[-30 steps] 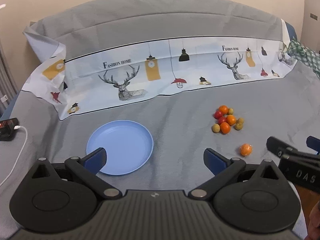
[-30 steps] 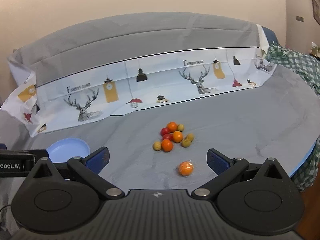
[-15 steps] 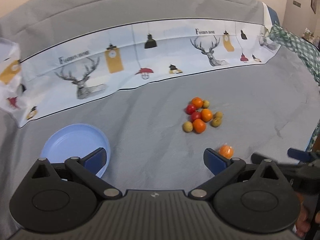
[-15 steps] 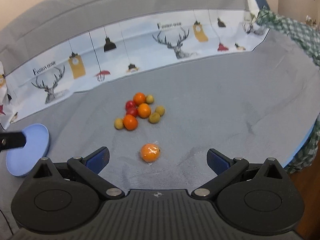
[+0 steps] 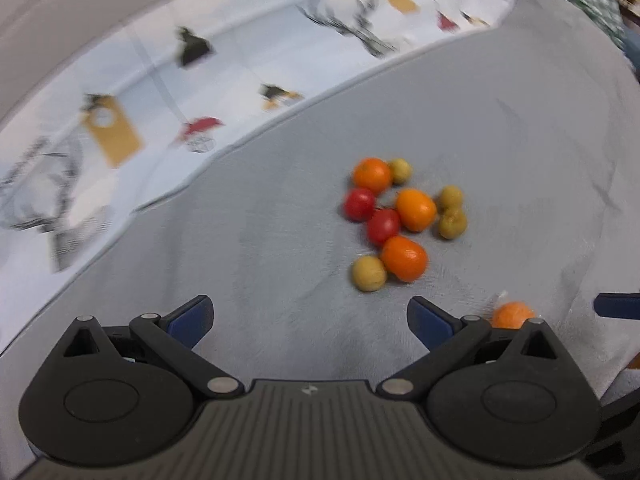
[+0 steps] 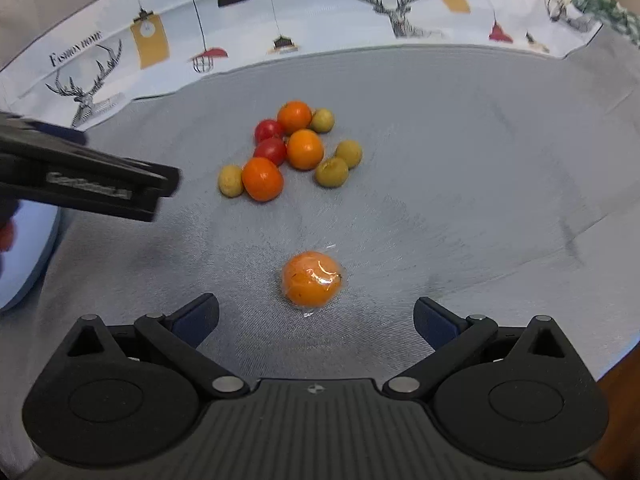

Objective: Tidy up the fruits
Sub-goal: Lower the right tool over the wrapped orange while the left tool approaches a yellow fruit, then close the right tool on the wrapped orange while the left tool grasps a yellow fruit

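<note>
Both grippers have advanced toward the fruit since the earlier frames: the cluster and the lone orange now sit larger and nearer, and the left view is blurred by that motion.

Right gripper (image 6: pixel 316 316): fingers wide apart, holding nothing. The plastic-wrapped round orange fruit (image 6: pixel 311 283) lies on the grey cloth-covered surface (image 6: pixel 460 184) just ahead of the gap, roughly centred. The opening looks set to straddle it; judged the next pick.

Left gripper (image 5: pixel 310 314): fingers likewise spread and empty, aimed at bare cloth short of the cluster of small orange, red and yellow-green fruits (image 5: pixel 404 220). The pieces touch one another, which will make singling one out awkward; the yellow-green one at the near edge looks the most accessible.

Light blue round plate (image 6: pixel 28 256): only a sliver shows at the left margin of the right view, well apart from the fruit. It is the probable destination.

Clearances: open cloth lies all around the wrapped fruit, so the fingers have room to close. The left gripper's body crosses the left side of the right view, between fruit and plate, so a carry to the plate must pass it. The surface drops away at the right edge, near the wrapped fruit; a nudged fruit could roll off. The deer-printed white cloth (image 6: pixel 280 12) bounds the far side.
</note>
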Action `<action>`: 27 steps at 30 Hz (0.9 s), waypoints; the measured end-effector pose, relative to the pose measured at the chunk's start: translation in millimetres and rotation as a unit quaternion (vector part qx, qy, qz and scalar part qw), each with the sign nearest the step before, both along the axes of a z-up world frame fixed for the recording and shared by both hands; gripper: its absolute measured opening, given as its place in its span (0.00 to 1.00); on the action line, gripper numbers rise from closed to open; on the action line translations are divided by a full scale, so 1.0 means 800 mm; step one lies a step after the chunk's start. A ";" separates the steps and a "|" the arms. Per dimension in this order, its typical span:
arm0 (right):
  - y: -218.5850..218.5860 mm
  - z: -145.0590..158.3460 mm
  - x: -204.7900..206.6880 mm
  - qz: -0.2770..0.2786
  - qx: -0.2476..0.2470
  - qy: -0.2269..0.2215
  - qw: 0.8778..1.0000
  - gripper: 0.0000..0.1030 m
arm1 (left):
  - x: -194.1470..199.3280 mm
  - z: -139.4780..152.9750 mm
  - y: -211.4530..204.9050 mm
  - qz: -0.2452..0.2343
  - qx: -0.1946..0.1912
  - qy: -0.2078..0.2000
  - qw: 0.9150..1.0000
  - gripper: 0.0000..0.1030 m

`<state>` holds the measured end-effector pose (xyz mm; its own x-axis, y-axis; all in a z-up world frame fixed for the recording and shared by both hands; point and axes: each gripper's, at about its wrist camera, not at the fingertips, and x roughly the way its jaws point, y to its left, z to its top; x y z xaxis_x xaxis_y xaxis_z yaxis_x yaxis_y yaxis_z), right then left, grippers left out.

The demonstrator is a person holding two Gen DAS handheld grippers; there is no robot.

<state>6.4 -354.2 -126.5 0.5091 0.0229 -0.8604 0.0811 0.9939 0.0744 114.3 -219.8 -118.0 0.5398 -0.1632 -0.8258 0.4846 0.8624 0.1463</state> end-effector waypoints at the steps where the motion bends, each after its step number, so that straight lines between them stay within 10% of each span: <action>1: -0.002 -0.004 0.006 -0.003 0.003 0.007 1.000 1.00 | 0.010 -0.009 -0.004 -0.012 -0.002 0.010 1.000 1.00; 10: -0.006 -0.046 0.052 -0.030 -0.016 0.066 0.997 0.95 | 0.064 -0.055 -0.041 -0.065 -0.013 0.040 0.997 0.96; 16: -0.004 -0.049 0.055 -0.034 -0.022 0.060 0.997 0.75 | 0.061 -0.051 -0.053 -0.095 -0.055 0.063 0.992 0.62; 27: -0.011 -0.045 0.046 -0.046 -0.007 0.051 0.998 0.72 | 0.054 -0.070 -0.044 -0.117 -0.045 0.066 0.990 0.67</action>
<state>43.3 -362.7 -162.4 0.4186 -0.0331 -0.9076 0.1783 0.9829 0.0464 157.1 -254.6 -174.2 0.3666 -0.3467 -0.8634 0.6827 0.7307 -0.0035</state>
